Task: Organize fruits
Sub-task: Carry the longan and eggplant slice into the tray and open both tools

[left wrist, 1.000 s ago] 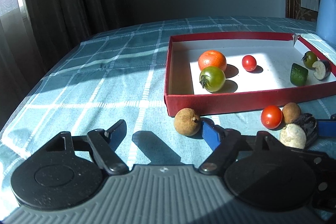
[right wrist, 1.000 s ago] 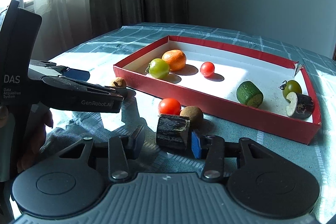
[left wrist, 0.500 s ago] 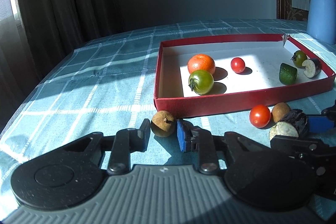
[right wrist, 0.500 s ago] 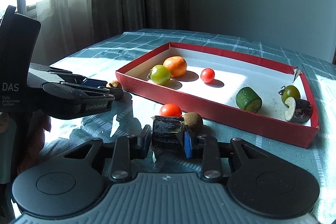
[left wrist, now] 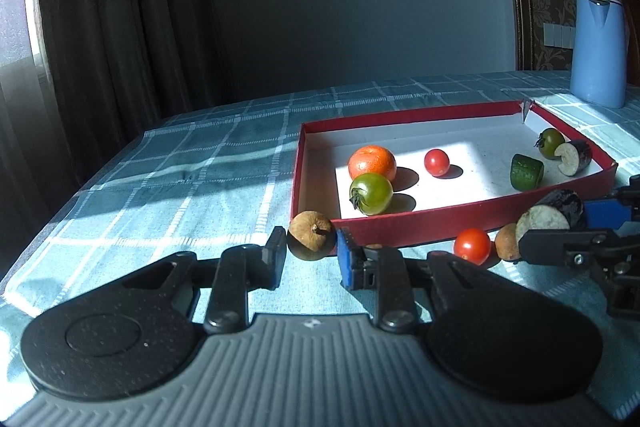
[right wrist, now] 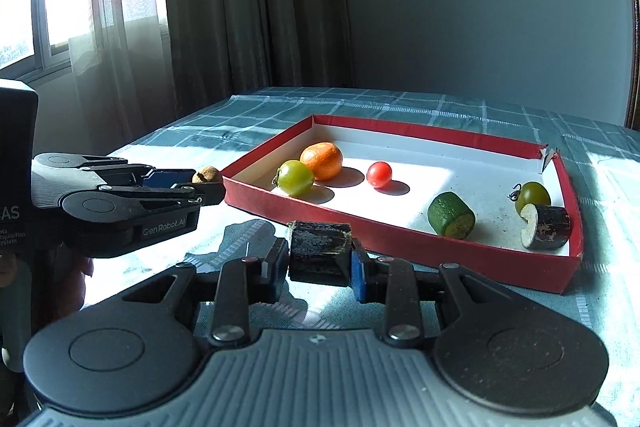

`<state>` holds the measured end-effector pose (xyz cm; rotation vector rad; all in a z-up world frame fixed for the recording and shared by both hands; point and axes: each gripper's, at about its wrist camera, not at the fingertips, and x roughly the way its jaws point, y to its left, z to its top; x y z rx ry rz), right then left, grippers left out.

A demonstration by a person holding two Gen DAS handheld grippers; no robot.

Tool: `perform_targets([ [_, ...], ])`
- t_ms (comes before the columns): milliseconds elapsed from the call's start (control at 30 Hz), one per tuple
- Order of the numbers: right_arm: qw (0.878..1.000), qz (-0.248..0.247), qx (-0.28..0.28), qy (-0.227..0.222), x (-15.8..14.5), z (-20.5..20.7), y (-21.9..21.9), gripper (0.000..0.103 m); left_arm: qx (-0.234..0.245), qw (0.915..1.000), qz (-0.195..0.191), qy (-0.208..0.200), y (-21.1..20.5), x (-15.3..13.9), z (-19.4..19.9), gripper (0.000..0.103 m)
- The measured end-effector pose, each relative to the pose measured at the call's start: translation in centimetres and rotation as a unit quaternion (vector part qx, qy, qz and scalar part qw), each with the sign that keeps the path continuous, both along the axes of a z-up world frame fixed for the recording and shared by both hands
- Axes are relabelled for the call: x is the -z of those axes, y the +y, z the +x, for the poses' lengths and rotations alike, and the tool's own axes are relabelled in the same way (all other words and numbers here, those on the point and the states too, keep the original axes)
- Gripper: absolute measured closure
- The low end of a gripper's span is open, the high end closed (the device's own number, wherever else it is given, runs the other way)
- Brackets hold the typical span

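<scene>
A red tray [left wrist: 460, 217] [right wrist: 400, 231] holds an orange [left wrist: 372, 163], a green tomato [left wrist: 371, 193], a cherry tomato [left wrist: 437, 162], a cucumber piece [left wrist: 527, 171], a small green tomato [left wrist: 552, 143] and an eggplant piece [left wrist: 576, 157]. My left gripper [left wrist: 312, 259] is shut on a brown longan [left wrist: 312, 235] [right wrist: 207, 174], lifted beside the tray's near left corner. My right gripper [right wrist: 319, 263] is shut on a dark eggplant chunk [right wrist: 320, 251] [left wrist: 550, 213], raised in front of the tray's near wall.
A red cherry tomato [left wrist: 472, 246] and a brown longan [left wrist: 506, 242] lie on the checked tablecloth [left wrist: 180, 187] in front of the tray. A blue kettle [left wrist: 598, 51] stands at the far right. Curtains hang behind the table's left side.
Both grippers closed on their items and lifted them: the left on the longan, the right on the eggplant chunk. Both views have risen and moved nearer the tray.
</scene>
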<state>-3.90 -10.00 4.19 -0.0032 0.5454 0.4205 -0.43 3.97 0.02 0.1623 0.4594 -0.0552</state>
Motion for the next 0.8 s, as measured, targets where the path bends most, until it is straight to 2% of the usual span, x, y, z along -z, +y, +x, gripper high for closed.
perform_targets([
  [200, 1.0, 0.006, 0.016, -0.017, -1.0, 0.4, -1.1, 0.072, 0.011, 0.9993, -0.034, 0.009, 0.2, -0.7, 0.5, 0.078],
  [367, 0.999, -0.013, 0.041, -0.026, -1.7, 2.3, -2.2, 0.072, 0.028, 0.9966, -0.075, 0.02, -0.6, -2.2, 2.3, 0.078],
  [500, 0.997, -0.022, 0.065, -0.028, -1.9, 4.5, -3.0, 0.072, 0.029, 0.9977, -0.057, 0.02, -2.7, -2.7, 4.1, 0.078],
  [800, 0.993, -0.047, 0.106, -0.009, -0.6, 10.9, -4.0, 0.072, 0.033, 0.9974, -0.024, 0.06, -6.8, -1.2, 7.9, 0.078],
])
